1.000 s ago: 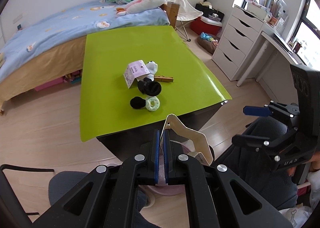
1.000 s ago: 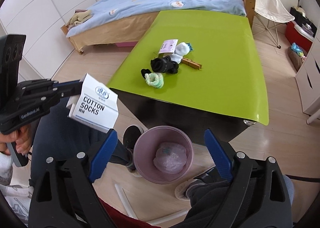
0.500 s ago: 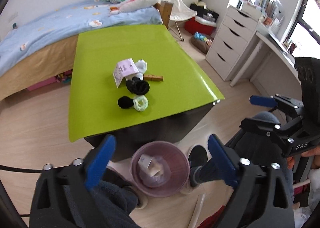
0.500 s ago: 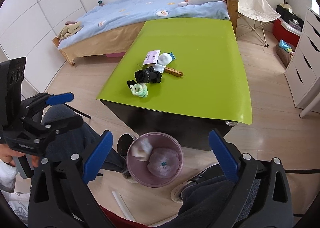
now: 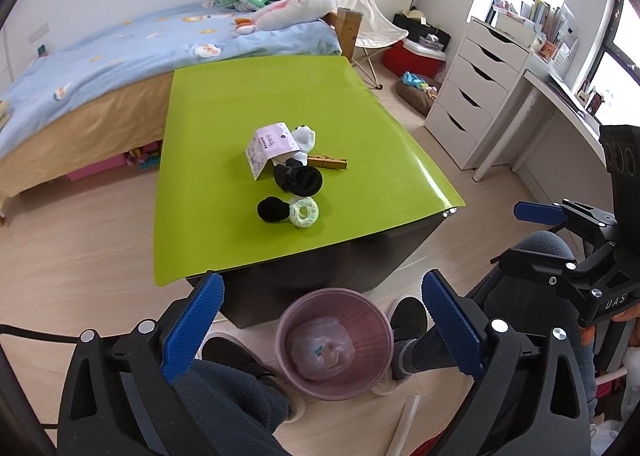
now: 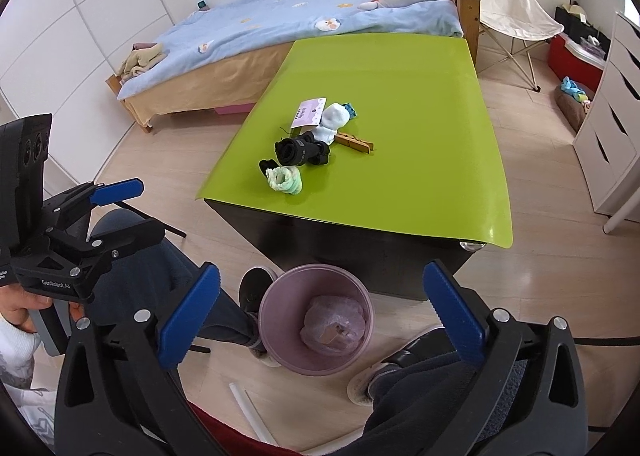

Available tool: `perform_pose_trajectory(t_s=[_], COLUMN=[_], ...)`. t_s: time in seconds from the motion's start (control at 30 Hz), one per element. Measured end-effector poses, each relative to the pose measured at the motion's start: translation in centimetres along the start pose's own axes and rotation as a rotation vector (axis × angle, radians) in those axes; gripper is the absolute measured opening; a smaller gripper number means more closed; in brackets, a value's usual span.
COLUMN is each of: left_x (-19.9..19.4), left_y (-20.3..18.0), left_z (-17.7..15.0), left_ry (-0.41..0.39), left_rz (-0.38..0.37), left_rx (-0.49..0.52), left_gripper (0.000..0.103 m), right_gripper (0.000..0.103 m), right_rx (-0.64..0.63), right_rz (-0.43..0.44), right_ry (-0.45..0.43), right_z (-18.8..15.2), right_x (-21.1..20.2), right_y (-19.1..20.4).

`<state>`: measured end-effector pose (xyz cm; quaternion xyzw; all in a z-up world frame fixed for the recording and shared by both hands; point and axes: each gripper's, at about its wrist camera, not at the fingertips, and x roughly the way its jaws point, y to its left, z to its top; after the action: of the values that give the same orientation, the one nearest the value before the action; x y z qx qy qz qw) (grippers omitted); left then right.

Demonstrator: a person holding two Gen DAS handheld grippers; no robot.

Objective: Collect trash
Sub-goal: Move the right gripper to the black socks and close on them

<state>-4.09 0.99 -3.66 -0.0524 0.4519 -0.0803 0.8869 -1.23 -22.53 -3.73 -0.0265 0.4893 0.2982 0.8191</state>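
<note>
Both the left claw (image 5: 320, 320) and right claw (image 6: 320, 316), ribbed blue pads opening wide and empty, hang above the round pink mesh wastebasket (image 5: 304, 306) holding crinkled plastic.

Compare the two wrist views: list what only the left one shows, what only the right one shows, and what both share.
Only the left wrist view: the window and desk, plus the right gripper seen from the side.
Only the right wrist view: the white wardrobe doors, plus the left gripper seen from the side.
Both: the green table with socks, paper tag and clothespin; the pink bin; the bed. Both grippers' jaws are opening, nothing between them.
</note>
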Motion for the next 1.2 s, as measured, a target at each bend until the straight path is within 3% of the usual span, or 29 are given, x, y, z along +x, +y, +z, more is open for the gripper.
perform_pose_trajectory(t_s=[0.4, 0.77, 1.0, 1.2], left_x=[0.1, 0.2, 0.2, 0.3], left_y=[0.9, 2.3, 2.6, 2.7], left_z=[0.3, 1.0, 1.1, 1.2], left_ry=[0.000, -0.014, -0.022, -0.023], left_rz=[0.019, 0.047, 0.056, 0.058], left_rx=[-0.022, -0.044, -0.044, -0.048], left_gripper=[0.095, 0.095, 0.095, 0.095], right_gripper=[0.100, 0.100, 0.100, 0.100], right_rx=[-0.013, 0.035, 0.076, 0.113], right_rz=[0.013, 0.035, 0.011, -0.020], right_ry=[0.010, 0.014, 0.063, 0.162], right_z=[1.2, 5.9, 9.8, 12.3], right_x=[0.8, 3.3, 6.7, 11.4], right_y=[0.8, 1.2, 0.9, 0.5])
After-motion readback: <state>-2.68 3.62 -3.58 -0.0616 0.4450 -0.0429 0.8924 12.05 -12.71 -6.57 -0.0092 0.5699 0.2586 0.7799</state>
